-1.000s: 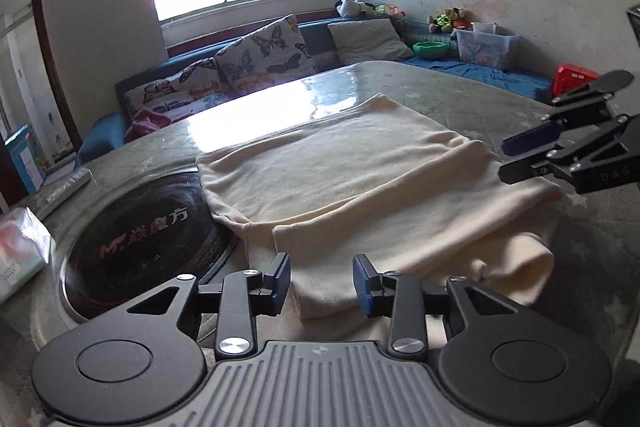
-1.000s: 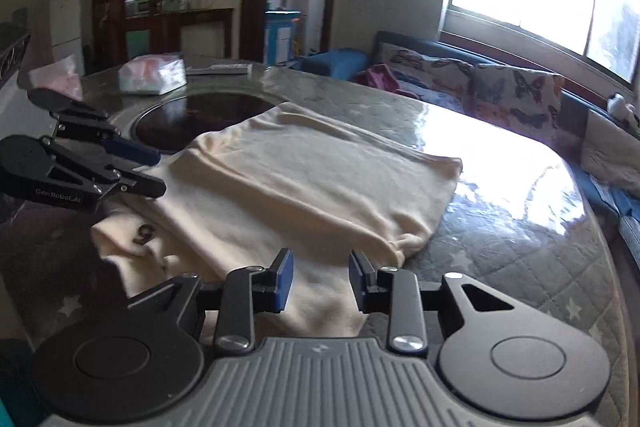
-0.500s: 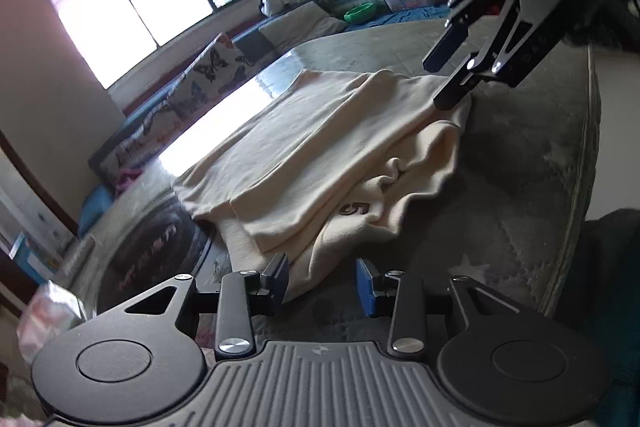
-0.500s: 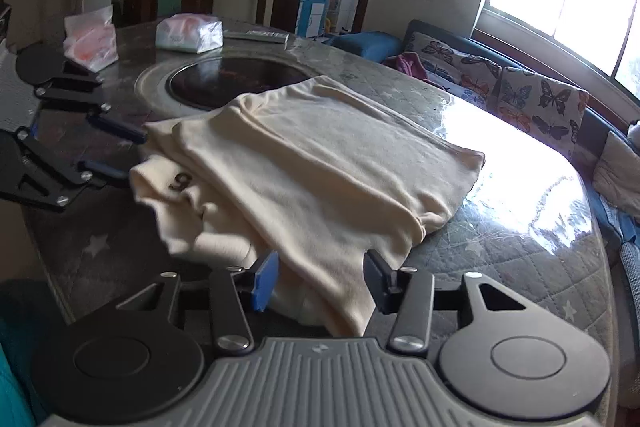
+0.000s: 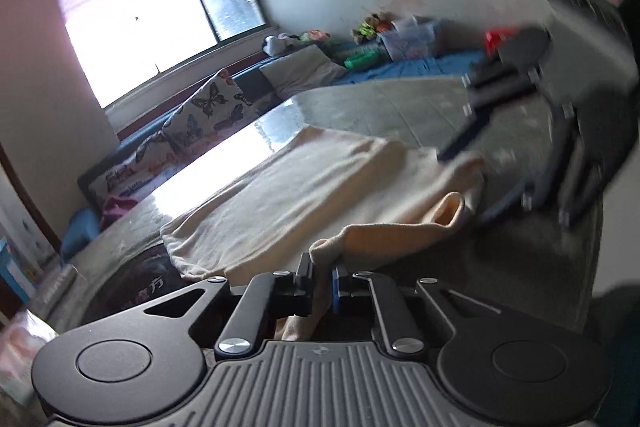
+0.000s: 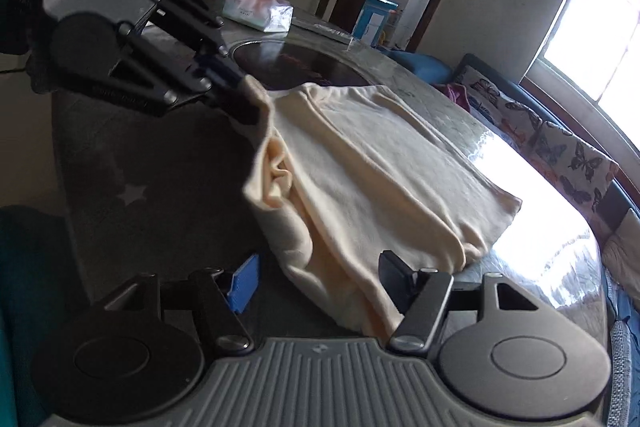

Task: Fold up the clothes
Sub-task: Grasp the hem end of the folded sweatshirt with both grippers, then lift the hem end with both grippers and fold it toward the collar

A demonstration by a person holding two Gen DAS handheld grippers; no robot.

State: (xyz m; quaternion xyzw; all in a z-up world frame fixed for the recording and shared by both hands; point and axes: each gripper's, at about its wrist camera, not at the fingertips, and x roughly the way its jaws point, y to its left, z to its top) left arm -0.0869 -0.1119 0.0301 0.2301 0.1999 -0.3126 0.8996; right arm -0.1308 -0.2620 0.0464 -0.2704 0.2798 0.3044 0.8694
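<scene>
A cream garment (image 5: 304, 187) lies partly folded on the round table (image 5: 400, 107); it also shows in the right wrist view (image 6: 380, 163). My left gripper (image 5: 322, 281) is shut on a near corner of the garment and lifts it a little; it shows from the side in the right wrist view (image 6: 244, 95), pinching the cloth. My right gripper (image 6: 320, 279) is open, its fingers wide apart on either side of the garment's near edge, touching nothing I can see. It shows blurred in the left wrist view (image 5: 480, 179).
A dark round hotplate (image 6: 296, 63) sits in the table's middle beyond the garment. A tissue pack (image 6: 260, 9) lies at the far side. A sofa with butterfly cushions (image 5: 212, 111) runs under the window. The table edge (image 6: 80, 163) is close on my near side.
My left gripper has closed on the garment's near corner and raised it. My right gripper has opened wider and dropped to the garment's near edge. Both views have swung.
</scene>
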